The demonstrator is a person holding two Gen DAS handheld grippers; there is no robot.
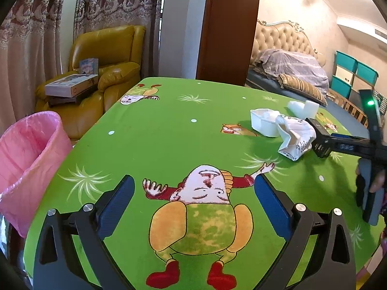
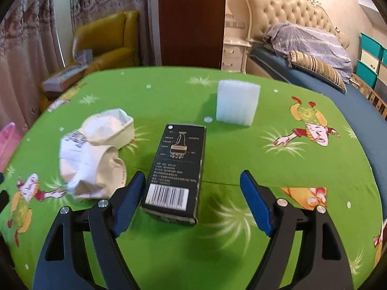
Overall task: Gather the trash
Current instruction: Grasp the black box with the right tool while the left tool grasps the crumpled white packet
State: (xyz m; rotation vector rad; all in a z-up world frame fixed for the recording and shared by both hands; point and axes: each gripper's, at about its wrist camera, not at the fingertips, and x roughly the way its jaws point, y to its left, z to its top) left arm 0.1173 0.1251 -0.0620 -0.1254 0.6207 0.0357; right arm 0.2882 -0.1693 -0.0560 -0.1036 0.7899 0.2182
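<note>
A black carton with a barcode (image 2: 175, 171) lies on the green cartoon tablecloth (image 2: 241, 159), between the open fingers of my right gripper (image 2: 192, 182); its near end sits close to the left finger. Crumpled white paper (image 2: 89, 166) and a white paper box (image 2: 112, 126) lie to its left, and a white foam block (image 2: 237, 105) stands behind. In the left wrist view the paper (image 1: 293, 135), paper box (image 1: 262, 122) and foam (image 1: 303, 107) lie far right. My left gripper (image 1: 194, 182) is open and empty over bare cloth. The pink-lined bin (image 1: 26, 159) stands at the table's left edge.
A yellow armchair (image 1: 108, 77) with boxes stands behind the table on the left. A brown door panel (image 1: 229, 29) and a bed (image 2: 314, 55) are behind and to the right. The right gripper's body (image 1: 350, 145) shows at the right of the left wrist view.
</note>
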